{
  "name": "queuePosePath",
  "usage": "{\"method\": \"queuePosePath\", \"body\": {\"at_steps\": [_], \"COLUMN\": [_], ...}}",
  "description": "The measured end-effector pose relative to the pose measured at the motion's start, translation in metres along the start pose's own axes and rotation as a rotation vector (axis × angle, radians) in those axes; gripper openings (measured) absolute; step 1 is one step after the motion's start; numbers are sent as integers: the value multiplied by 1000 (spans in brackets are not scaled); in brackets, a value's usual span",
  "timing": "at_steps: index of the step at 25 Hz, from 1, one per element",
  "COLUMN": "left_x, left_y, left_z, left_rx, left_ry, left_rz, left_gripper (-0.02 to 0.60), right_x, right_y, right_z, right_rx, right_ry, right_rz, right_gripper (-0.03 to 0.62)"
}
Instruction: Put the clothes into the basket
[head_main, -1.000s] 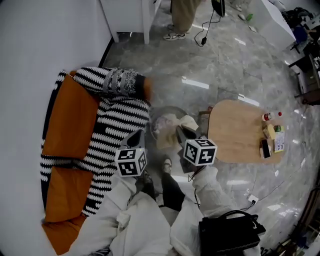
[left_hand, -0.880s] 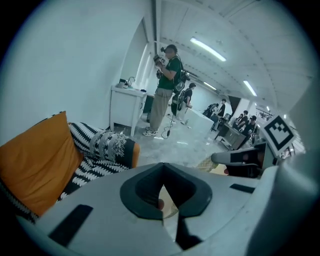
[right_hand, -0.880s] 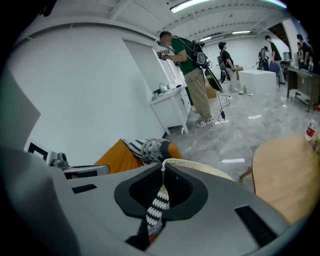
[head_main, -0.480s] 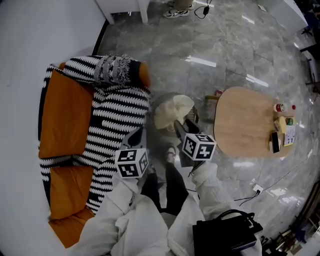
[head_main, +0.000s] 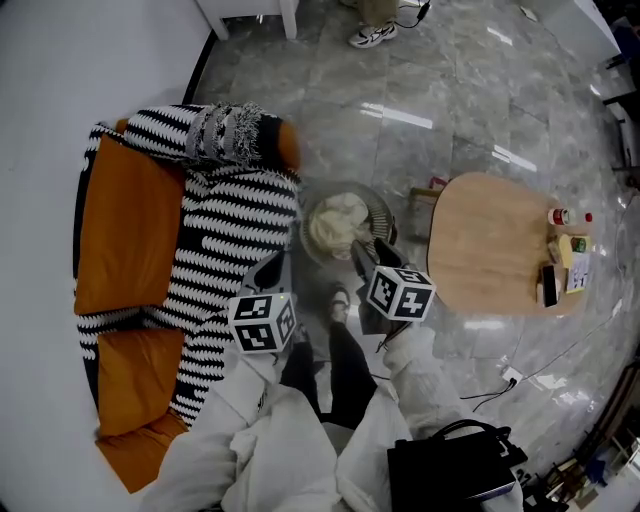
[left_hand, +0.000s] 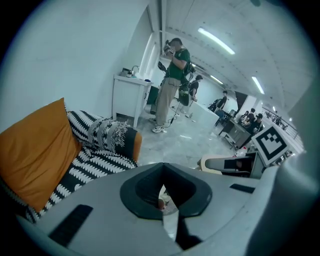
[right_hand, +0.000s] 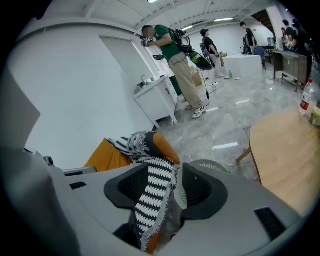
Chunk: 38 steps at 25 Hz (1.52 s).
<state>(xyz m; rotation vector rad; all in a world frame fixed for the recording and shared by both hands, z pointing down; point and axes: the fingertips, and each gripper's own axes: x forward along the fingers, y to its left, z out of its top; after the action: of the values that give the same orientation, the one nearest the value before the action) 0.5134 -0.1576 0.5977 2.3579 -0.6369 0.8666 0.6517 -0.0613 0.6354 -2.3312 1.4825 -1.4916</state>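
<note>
The basket (head_main: 383, 208) stood on the floor between the sofa (head_main: 130, 220) and the table (head_main: 490, 250), just in front of you. The clothes (head_main: 335, 222) lay inside it as a pale heap. The heap was round, with no long side.

Your right gripper (head_main: 362, 252) was the nearer one. Its tips hung at the basket's near rim and pointed down and away from you, so the heap lay straight ahead of it and a little lower. Your left gripper (head_main: 272, 270) hung off to the left, by the sofa's front edge, beside the basket and not over it.

Your right gripper's jaws had just been opening and stood wide apart. Nothing was between them. Through the gap you saw only the striped blanket (head_main: 235, 240) on the sofa beyond. Your left gripper's jaws were pressed together and held nothing.

To me the heap looked let go and in its place, so the next move called for lifting both grippers away.
</note>
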Motion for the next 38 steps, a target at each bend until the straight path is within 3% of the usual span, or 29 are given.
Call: {"method": "queuePosePath", "body": {"at_steps": [10, 16, 18, 20, 26, 30, 38], "left_x": [-18, -47, -60, -73, -120, -163, -163], "left_y": [-5, 9, 16, 21, 18, 11, -3], "left_z": [14, 22, 25, 29, 42, 33, 38], "left_rx": [34, 43, 40, 40, 45, 41, 78], "left_ry": [-40, -89, -107, -130, -217, -241, -260], "left_rz": [-35, -38, -34, -38, -96, -114, -132], "left_gripper": [6, 6, 6, 6, 6, 6, 6], "right_x": [-32, -67, -83, -100, -154, -193, -195], "right_y": [-12, -5, 6, 16, 36, 62, 73], "right_z": [13, 24, 29, 35, 24, 3, 16], "right_rx": [47, 78, 65, 49, 82, 116, 28], "right_ry": [-93, -212, -259, -304, -399, -432, -457], "right_rz": [-79, -133, -139, -156, -190, -190, -154], "right_gripper": [187, 183, 146, 54, 46, 40, 40]}}
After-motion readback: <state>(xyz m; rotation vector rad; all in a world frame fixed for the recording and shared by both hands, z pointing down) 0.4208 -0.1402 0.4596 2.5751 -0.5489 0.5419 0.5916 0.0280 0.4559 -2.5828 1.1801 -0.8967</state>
